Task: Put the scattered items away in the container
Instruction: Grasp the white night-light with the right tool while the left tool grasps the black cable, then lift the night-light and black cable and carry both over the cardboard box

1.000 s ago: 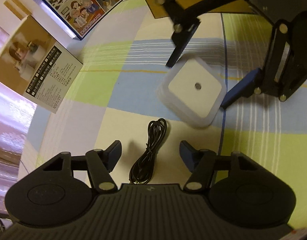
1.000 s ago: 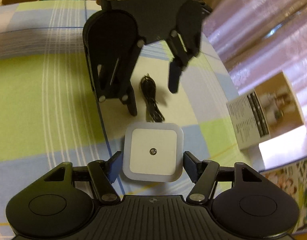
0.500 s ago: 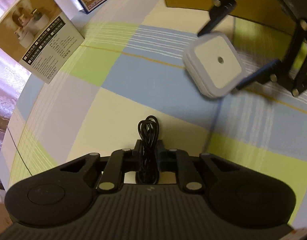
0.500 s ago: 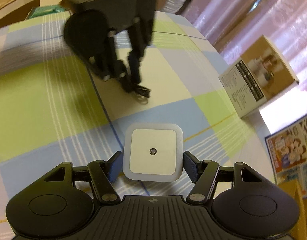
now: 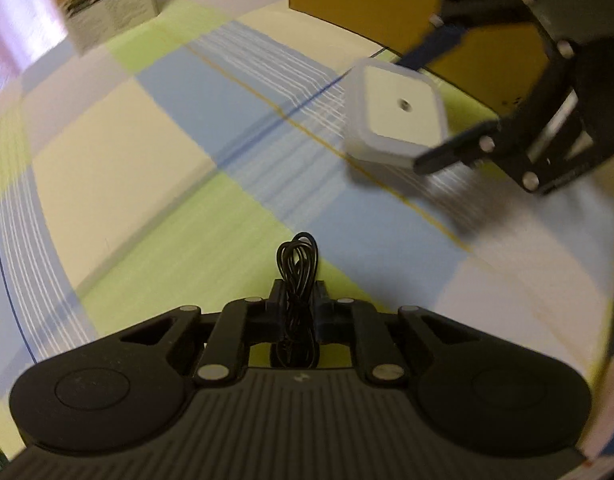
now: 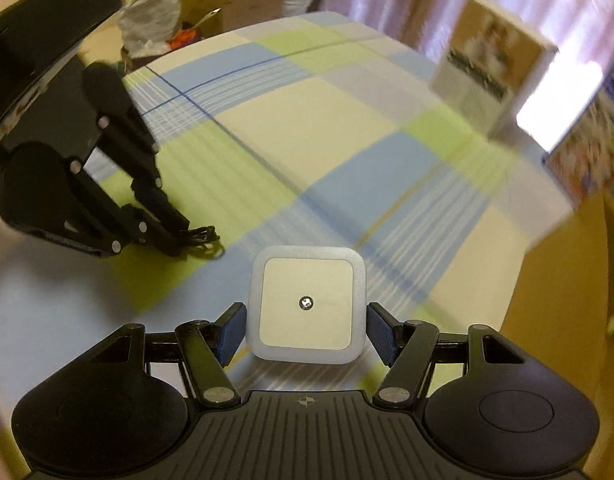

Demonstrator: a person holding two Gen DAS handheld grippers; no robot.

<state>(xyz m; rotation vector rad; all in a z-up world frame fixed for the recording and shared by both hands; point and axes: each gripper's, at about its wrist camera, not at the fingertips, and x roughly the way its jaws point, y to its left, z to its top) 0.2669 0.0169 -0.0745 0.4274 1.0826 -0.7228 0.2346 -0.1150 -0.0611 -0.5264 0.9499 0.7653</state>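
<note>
Cloth: checked table cover in pale yellow, green and blue squares with thin white and dark stripes; it fills most of both views and everything else sits on or above it.
Cardboard container: brown box at the far edge of the cloth in the left wrist view, its plain wall facing the camera; in the right wrist view only a brown wall shows at the right edge.
Product carton: tall box printed with a photo and dark text, standing upright near the far side of the cloth, well apart from both tools; blurred.
Printed box: colourful box beside the carton at the right edge, too blurred to read.
Right gripper: its two blue-padded fingers press the opposite sides of the white square device, so it is grasping it; in the left wrist view this tool sits in front of the cardboard box.
White square device: flat rounded square with a small metal dot in its centre, held between the right tool's pads, its shadow on the cloth beneath.
Left gripper: fingers drawn nearly together, clenched on the black cable.
Black cable: coiled bundle pinched at its middle, one loop sticking out past the fingertips over a green square.
</note>
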